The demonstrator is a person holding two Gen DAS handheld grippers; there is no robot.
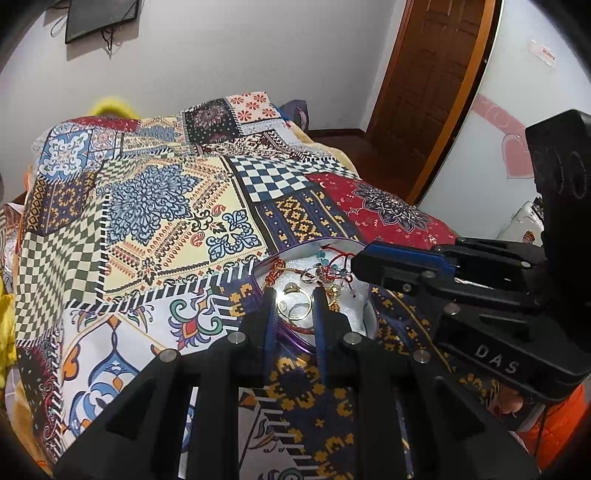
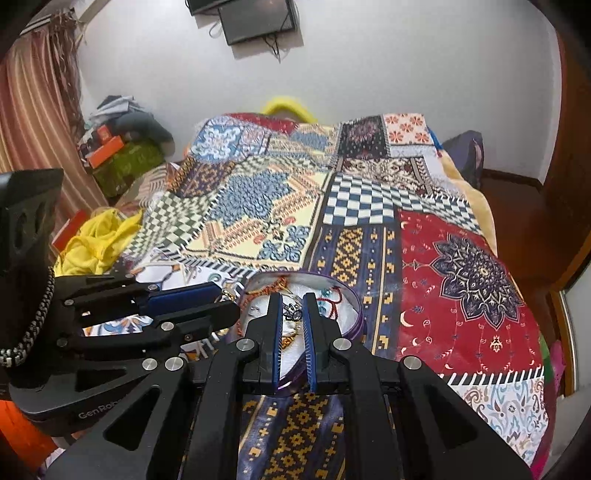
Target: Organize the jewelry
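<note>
At lower centre of both views, a purple-rimmed round tin (image 1: 364,325) holds tangled jewelry on white padding. Left gripper (image 1: 293,295) straddles a gold ring (image 1: 295,304), jaws apart. Right gripper (image 2: 293,301), also parted, hovers over a silver trinket (image 2: 293,314).

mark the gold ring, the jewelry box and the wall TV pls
gold ring (image 1: 295,305), left wrist view, on its lower band.
jewelry box (image 2: 356,295), right wrist view, on its purple right rim.
TV (image 2: 258,18), right wrist view, on the middle of its dark screen.

Purple-rimmed round tin (image 1: 295,341) on bedspread; tangled beaded bracelets (image 1: 328,267), gold rings (image 1: 295,304), possibly earrings.
</note>
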